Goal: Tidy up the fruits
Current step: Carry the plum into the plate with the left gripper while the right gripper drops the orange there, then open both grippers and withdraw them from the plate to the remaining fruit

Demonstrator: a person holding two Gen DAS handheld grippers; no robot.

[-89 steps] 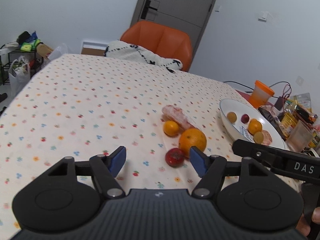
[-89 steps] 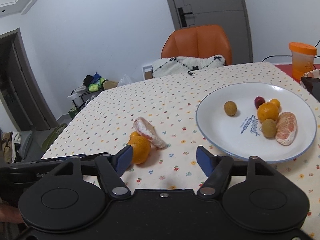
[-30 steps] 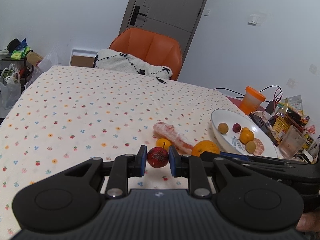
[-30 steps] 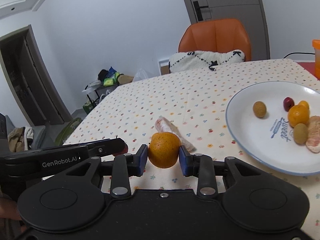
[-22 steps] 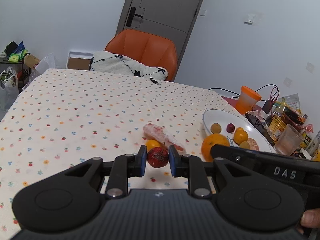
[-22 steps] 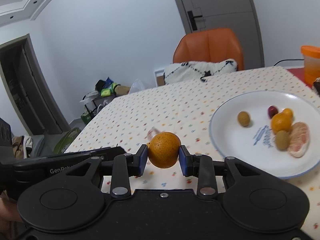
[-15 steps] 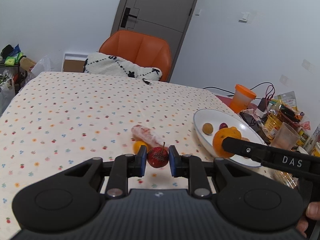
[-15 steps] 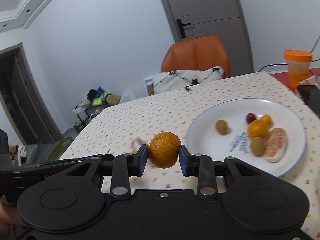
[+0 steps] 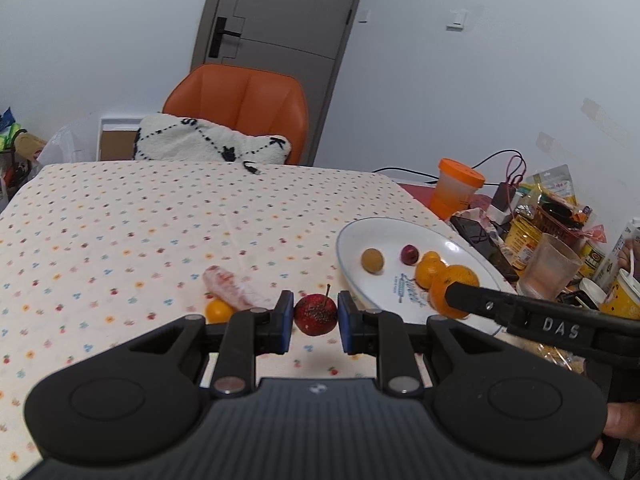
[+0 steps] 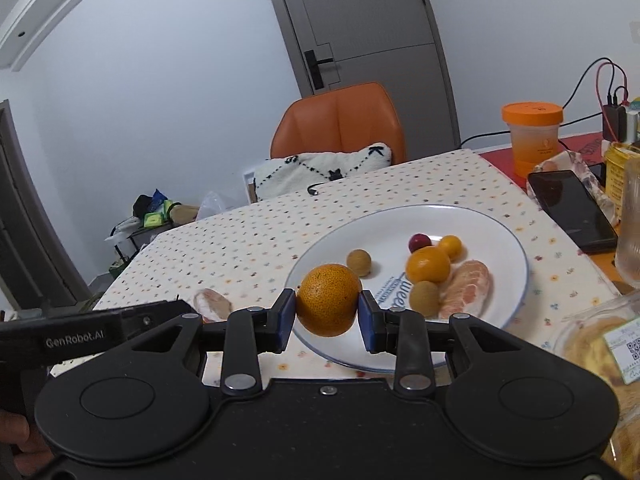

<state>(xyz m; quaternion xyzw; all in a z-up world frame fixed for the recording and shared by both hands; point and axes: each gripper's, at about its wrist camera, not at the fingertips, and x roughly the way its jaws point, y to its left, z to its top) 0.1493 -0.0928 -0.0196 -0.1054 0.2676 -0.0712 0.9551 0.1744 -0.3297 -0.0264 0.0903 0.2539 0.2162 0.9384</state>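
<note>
Left gripper (image 9: 311, 322) clamped on a small red fruit (image 9: 315, 314), blue fingers (image 9: 285, 319) pressing both its sides, stem upright, held clear above the table (image 9: 120, 216) with its dotted cloth. Just beyond the left finger, resting on the cloth: a small orange fruit (image 9: 218, 309) touching a peeled pink citrus segment (image 9: 234, 288). Ahead and to the right of those fingers, a white plate (image 9: 360, 236) with a blue rim. Right gripper (image 10: 328, 316) clamped on an orange (image 10: 329, 300), fingers (image 10: 366, 318) closed against its sides, held over the near left rim of the plate (image 10: 500, 232). On the plate, beyond and to the right of the held orange: a brown round fruit (image 10: 359, 262), a dark red fruit (image 10: 419, 242), a small orange fruit (image 10: 449, 246), a larger orange one (image 10: 428, 265), a second brown fruit (image 10: 426, 298) and a peeled citrus piece (image 10: 466, 289), the last four packed close together. Farther right of the plate, a dark phone (image 10: 572, 208); past it, an orange-lidded cup (image 10: 532, 136). At the far end of the table, an orange chair (image 9: 240, 108) with a white cushion (image 9: 208, 142).
</note>
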